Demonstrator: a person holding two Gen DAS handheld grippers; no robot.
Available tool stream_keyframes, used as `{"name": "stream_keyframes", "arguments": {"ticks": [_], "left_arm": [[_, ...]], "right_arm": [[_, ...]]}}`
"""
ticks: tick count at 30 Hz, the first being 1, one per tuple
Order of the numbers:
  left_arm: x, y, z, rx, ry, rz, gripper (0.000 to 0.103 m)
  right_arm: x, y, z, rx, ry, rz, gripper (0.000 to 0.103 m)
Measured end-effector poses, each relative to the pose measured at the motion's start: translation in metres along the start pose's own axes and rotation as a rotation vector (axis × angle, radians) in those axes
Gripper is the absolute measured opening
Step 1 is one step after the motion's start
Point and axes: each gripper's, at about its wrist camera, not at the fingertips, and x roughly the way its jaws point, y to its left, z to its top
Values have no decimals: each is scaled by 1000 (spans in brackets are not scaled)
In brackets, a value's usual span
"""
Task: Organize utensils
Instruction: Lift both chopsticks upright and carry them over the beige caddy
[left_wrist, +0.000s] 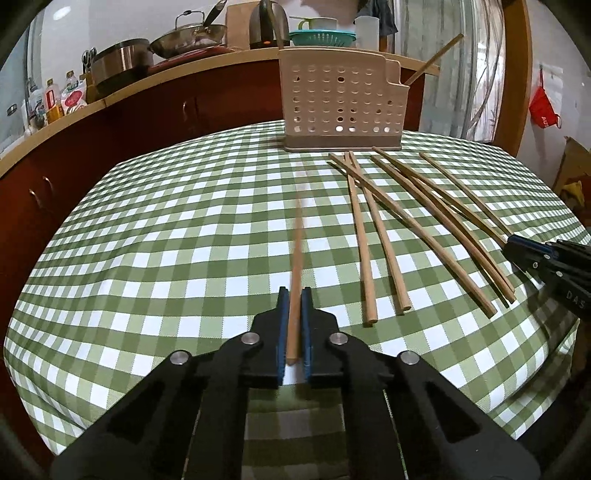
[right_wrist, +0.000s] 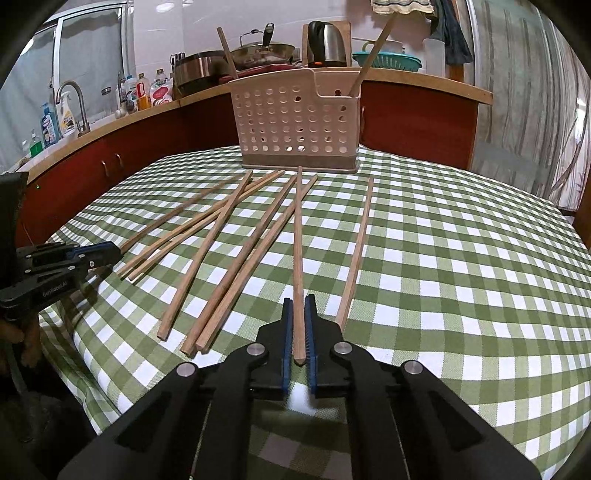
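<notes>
Left wrist view: the left gripper (left_wrist: 294, 295) sits bottom centre, its blue pads (left_wrist: 283, 325) clamped on one wooden chopstick (left_wrist: 295, 266) that runs blurry up the middle of the frame. Loose chopsticks (left_wrist: 391, 236) lie fanned out on the green checked tablecloth (left_wrist: 166, 240) to the right. The beige perforated utensil holder (left_wrist: 332, 107) stands upper centre, a stick poking out of its right end. The right gripper (left_wrist: 517, 251) peeks in at the right edge.

Right wrist view: the right gripper (right_wrist: 299, 301) at bottom centre is pinched on another chopstick (right_wrist: 298, 240) pointing straight up toward the utensil holder (right_wrist: 295, 122). The rest of the chopsticks (right_wrist: 221, 243) are scattered centre-left.
</notes>
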Motion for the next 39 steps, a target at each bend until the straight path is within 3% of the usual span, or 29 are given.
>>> {"name": "stream_keyframes", "arguments": {"ticks": [12,39], "left_arm": [[-8,2,4,-5,-27,14,7],[-89,9,48,-51,-257,34,6]], "right_arm": [[-8,-1,2,8,-25,-9,7],[-85,8,56,-1,-254,-14,7]]}}
